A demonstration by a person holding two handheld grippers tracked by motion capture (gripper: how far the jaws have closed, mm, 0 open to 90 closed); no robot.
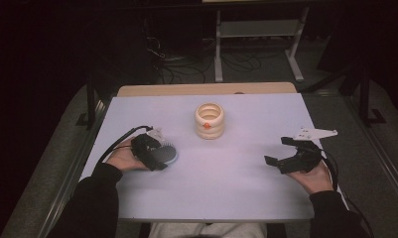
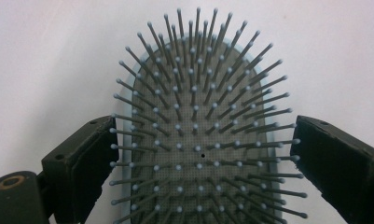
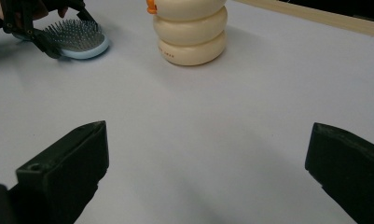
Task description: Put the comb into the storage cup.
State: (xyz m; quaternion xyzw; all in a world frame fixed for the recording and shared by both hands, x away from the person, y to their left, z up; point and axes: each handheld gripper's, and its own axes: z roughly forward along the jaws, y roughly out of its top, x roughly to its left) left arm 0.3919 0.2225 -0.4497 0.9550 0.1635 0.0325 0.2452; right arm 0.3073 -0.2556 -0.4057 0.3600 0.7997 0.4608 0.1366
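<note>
A pale blue hairbrush (image 2: 198, 140) with grey bristles lies bristles-up on the white table (image 1: 226, 178) at the left. My left gripper (image 1: 154, 153) stands open around its head, one black jaw on each side. The left jaw sits against the brush's rim and the right jaw stands a little off it among the bristle tips. In the right gripper view the hairbrush (image 3: 77, 39) and the left gripper (image 3: 31, 28) lie far off at the upper left. My right gripper (image 1: 276, 150) rests open at the table's right, with bare table between its jaws (image 3: 207, 130).
A cream container (image 1: 209, 120) made of stacked rings, with a small orange mark (image 3: 151, 5), stands at the table's middle back. A wooden strip (image 1: 206, 89) runs along the far edge. Beyond it are metal frame legs (image 1: 219, 49) and cables on a dark floor.
</note>
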